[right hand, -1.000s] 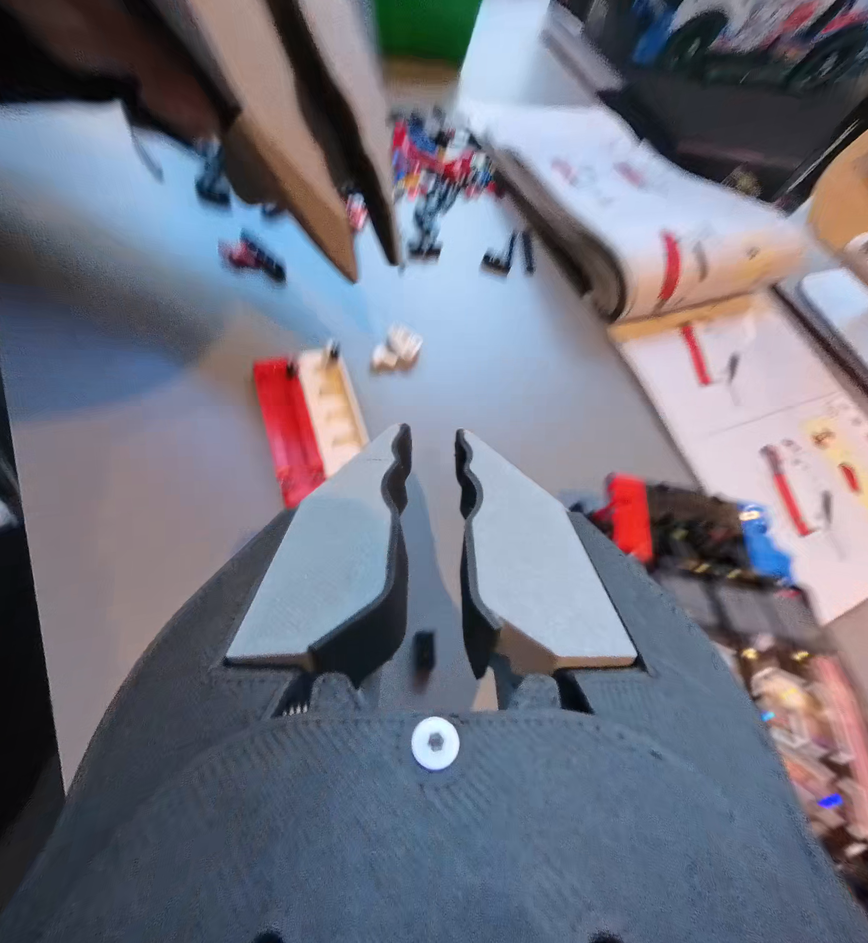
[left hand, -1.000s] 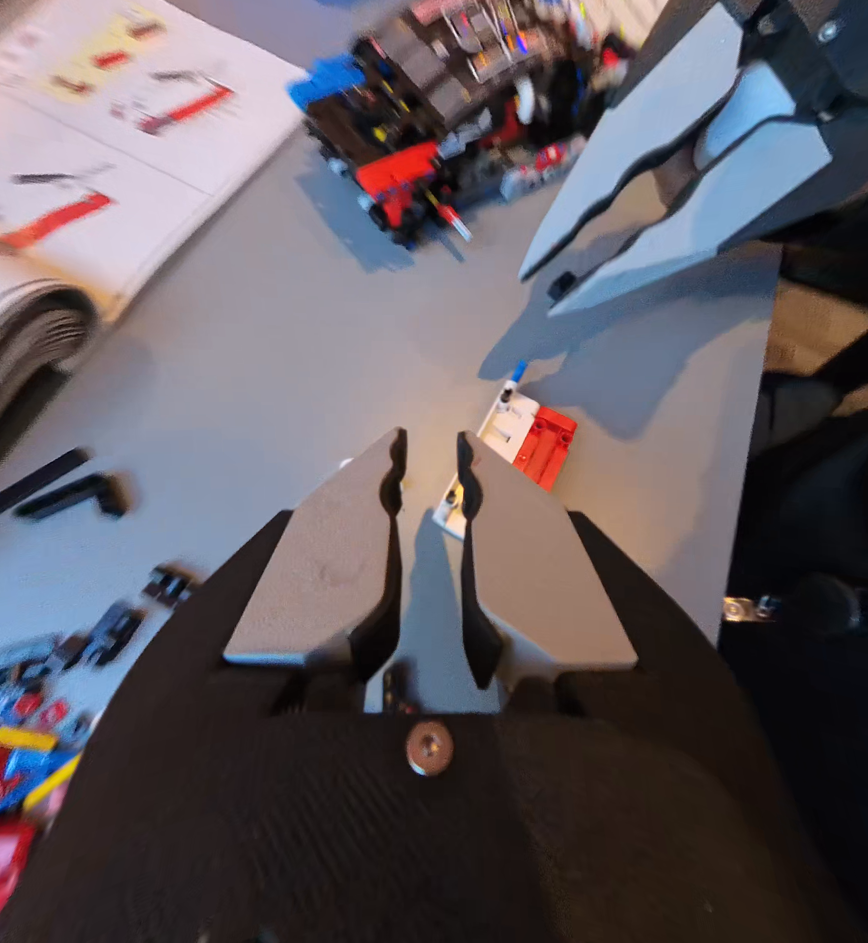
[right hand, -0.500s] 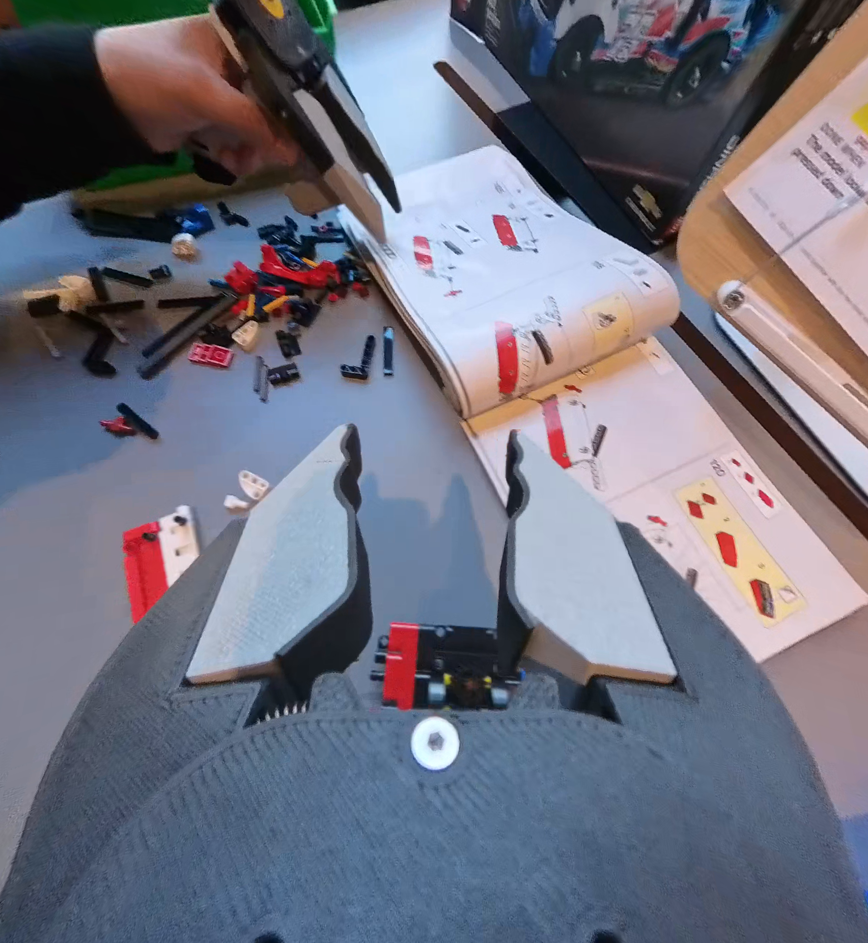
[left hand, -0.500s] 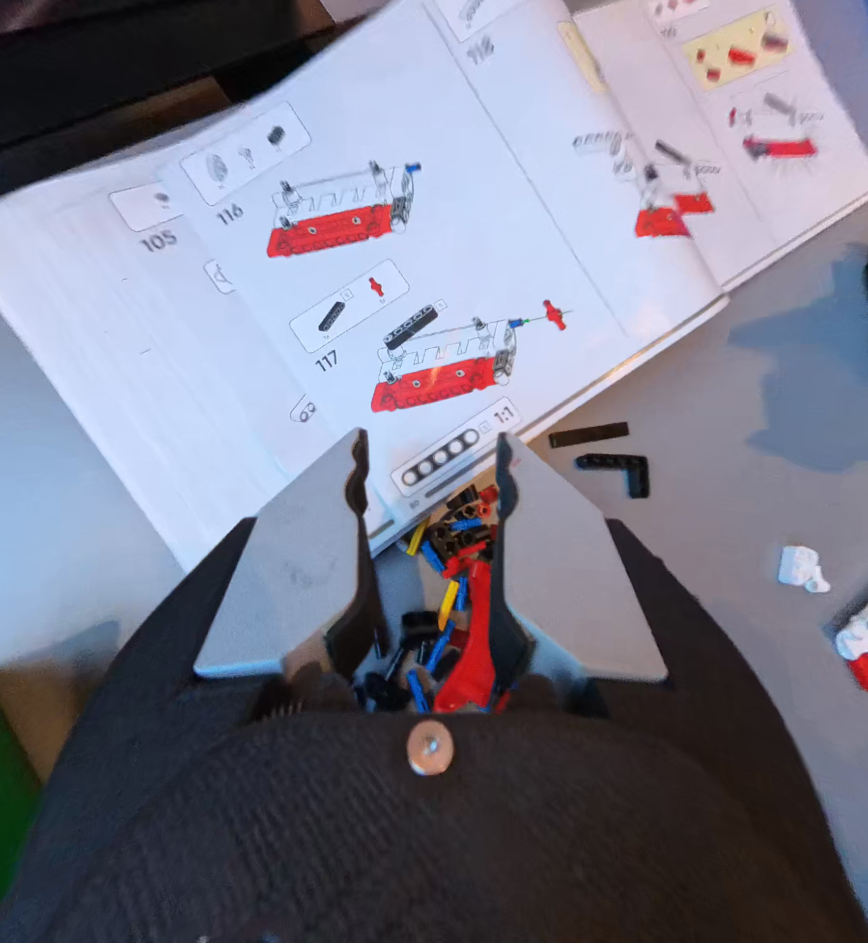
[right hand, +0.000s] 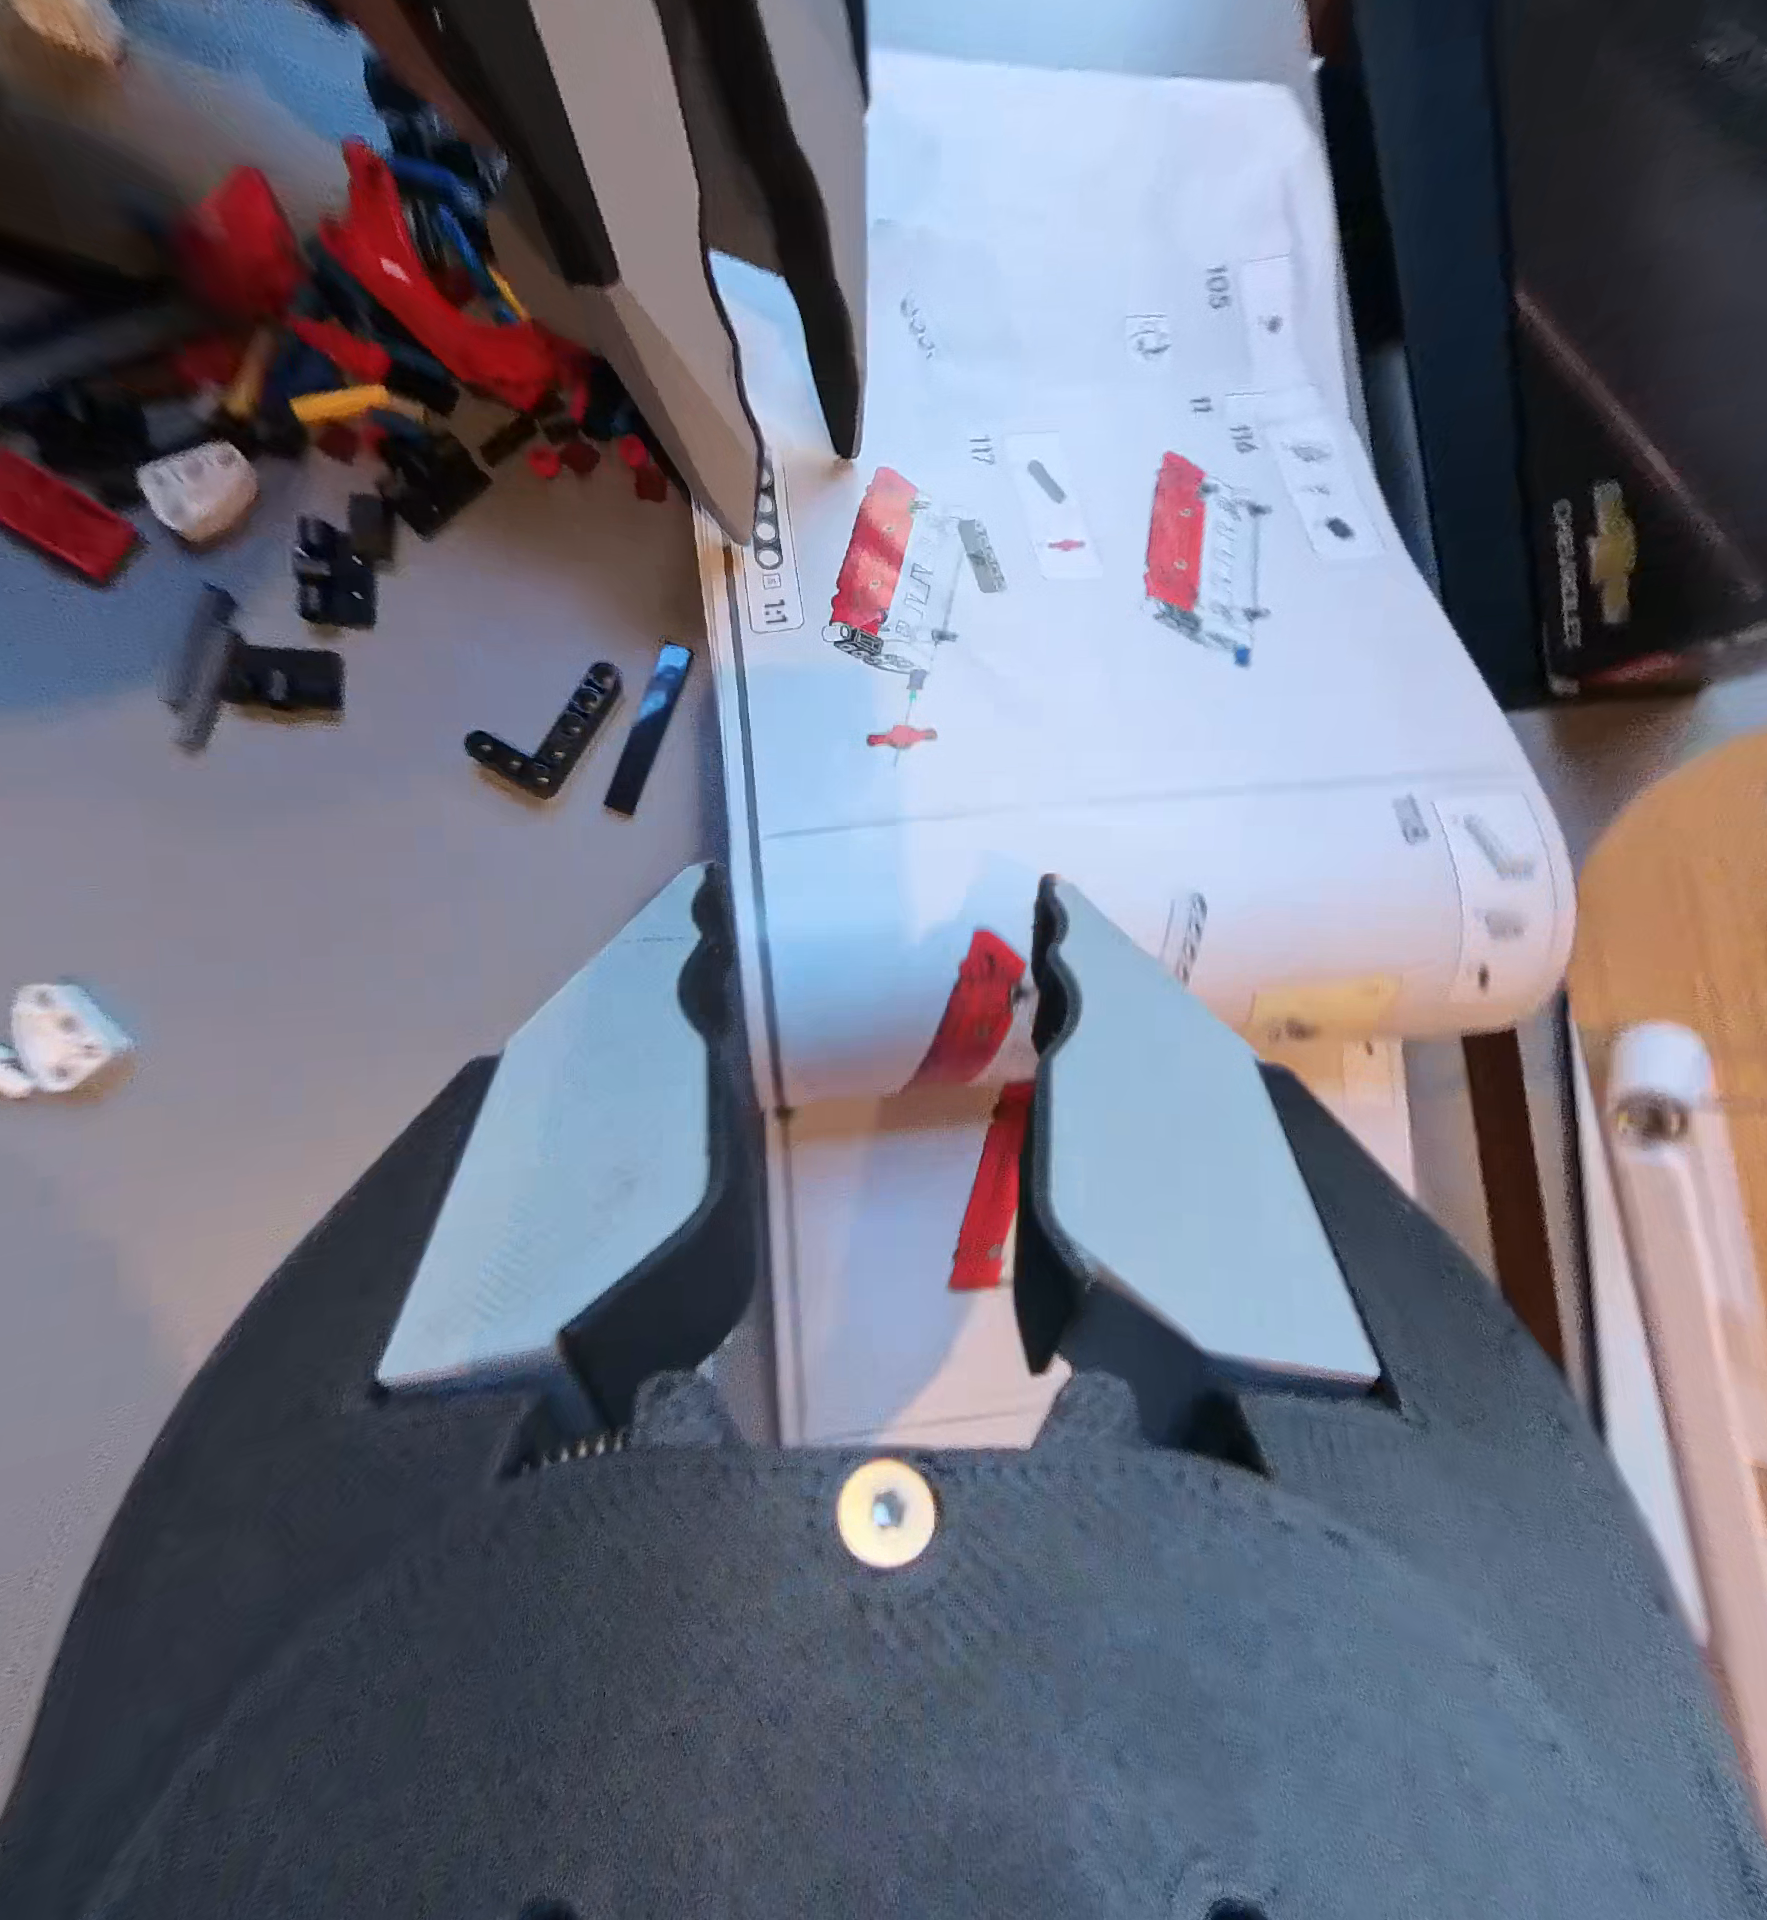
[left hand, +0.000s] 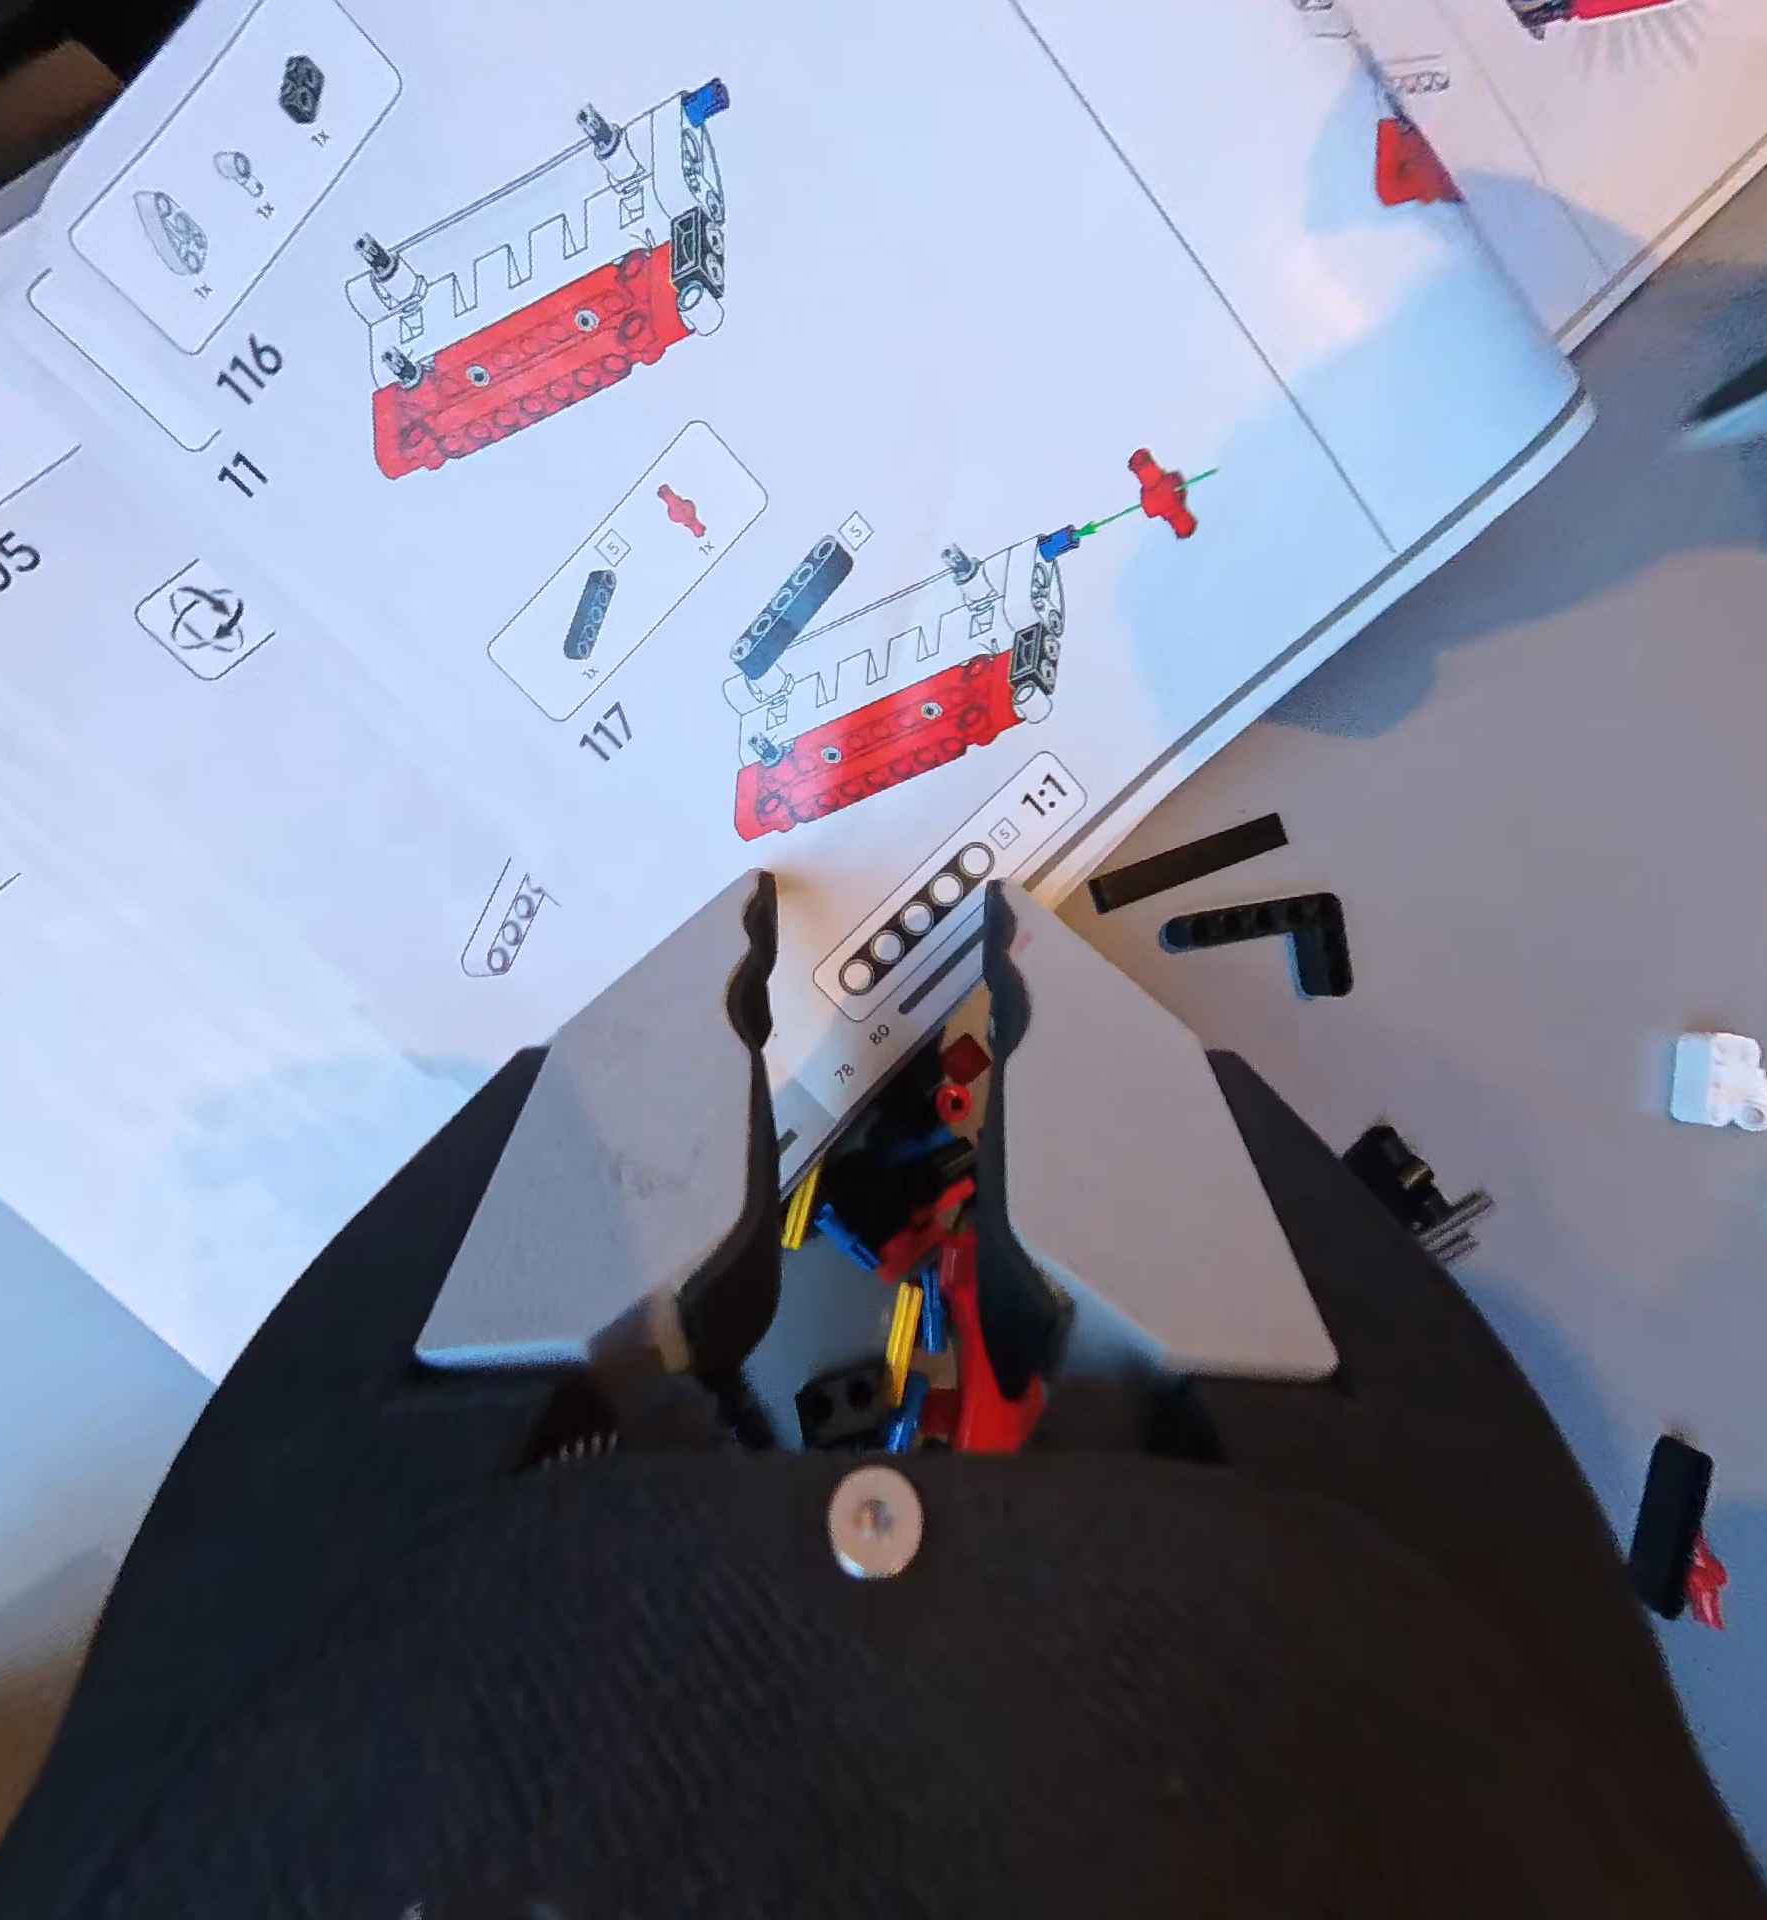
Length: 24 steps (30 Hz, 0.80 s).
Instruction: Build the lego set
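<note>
The open instruction booklet (left hand: 650, 436) lies on the grey table; it also shows in the right wrist view (right hand: 1066, 644). My left gripper (left hand: 874, 899) is open and empty, its tips over the booklet's lower edge, above a pile of loose red, blue, yellow and black pieces (left hand: 910, 1247). In the right wrist view the left gripper (right hand: 801, 478) points down onto the page. My right gripper (right hand: 874, 914) is open and empty over the booklet's curled pages. A black L-shaped beam (left hand: 1274, 935) and a black strip (left hand: 1185, 862) lie beside the booklet.
The loose piece pile (right hand: 339, 343) spreads at the far left in the right wrist view. A small white piece (left hand: 1720, 1081) and black pieces (left hand: 1409, 1184) lie on the table at the right. A dark box (right hand: 1637, 364) and a wooden stand (right hand: 1720, 1039) stand to the right of the booklet. The grippers' ends are close to 12 centimeters from one another.
Both grippers swung away from the red and white assembly to the booklet and opened wider. The left gripper came closer to the page; the right moved forward over the booklet's near pages.
</note>
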Motion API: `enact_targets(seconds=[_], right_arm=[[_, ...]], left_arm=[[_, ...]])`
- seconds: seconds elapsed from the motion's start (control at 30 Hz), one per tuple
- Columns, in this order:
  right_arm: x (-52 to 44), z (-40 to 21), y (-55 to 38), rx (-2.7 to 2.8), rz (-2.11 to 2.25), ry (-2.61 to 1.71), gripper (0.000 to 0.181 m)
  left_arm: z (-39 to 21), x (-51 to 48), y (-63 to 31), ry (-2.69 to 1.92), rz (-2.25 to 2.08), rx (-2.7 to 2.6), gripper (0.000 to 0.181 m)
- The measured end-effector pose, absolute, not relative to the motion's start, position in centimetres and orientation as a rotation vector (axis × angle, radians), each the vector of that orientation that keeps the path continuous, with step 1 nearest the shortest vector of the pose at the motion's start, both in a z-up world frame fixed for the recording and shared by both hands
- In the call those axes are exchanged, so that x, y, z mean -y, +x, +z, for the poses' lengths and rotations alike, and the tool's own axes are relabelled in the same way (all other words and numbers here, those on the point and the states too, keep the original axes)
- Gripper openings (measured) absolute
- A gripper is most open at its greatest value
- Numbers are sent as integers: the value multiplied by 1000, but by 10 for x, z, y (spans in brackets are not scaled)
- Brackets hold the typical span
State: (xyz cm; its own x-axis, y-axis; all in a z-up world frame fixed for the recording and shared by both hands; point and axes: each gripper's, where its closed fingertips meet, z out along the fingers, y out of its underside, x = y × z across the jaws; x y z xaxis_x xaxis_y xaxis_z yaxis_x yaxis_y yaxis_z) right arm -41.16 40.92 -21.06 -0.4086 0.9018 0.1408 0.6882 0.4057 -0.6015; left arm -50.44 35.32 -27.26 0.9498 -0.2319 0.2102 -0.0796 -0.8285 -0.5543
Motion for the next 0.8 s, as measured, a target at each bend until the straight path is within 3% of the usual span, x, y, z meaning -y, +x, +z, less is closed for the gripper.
enact_targets(seconds=[0.33, 0.47, 0.5, 0.53, 0.63, 0.8], right_arm=[[-464, -246, -398, 2245, 42, -1338, 22], [-412, -233, -422, 2319, 345, -1224, 37], [-392, -232, -431, 2366, 433, -1154, 28], [-381, -239, -436, 2428, 460, -1102, 1], [-391, -274, -431, 2621, 321, -1238, 8], [-410, -266, -413, 2602, 415, -1426, 0]], left_arm=[[-271, -348, -520, -2498, -377, -154, 37], [-271, -344, -523, -2504, -405, -125, 37], [-272, -344, -523, -2507, -413, -124, 37], [-272, -345, -523, -2508, -415, -119, 36], [-271, -345, -528, -2497, -411, -88, 34], [-273, -340, -537, -2478, -442, -44, 25]])
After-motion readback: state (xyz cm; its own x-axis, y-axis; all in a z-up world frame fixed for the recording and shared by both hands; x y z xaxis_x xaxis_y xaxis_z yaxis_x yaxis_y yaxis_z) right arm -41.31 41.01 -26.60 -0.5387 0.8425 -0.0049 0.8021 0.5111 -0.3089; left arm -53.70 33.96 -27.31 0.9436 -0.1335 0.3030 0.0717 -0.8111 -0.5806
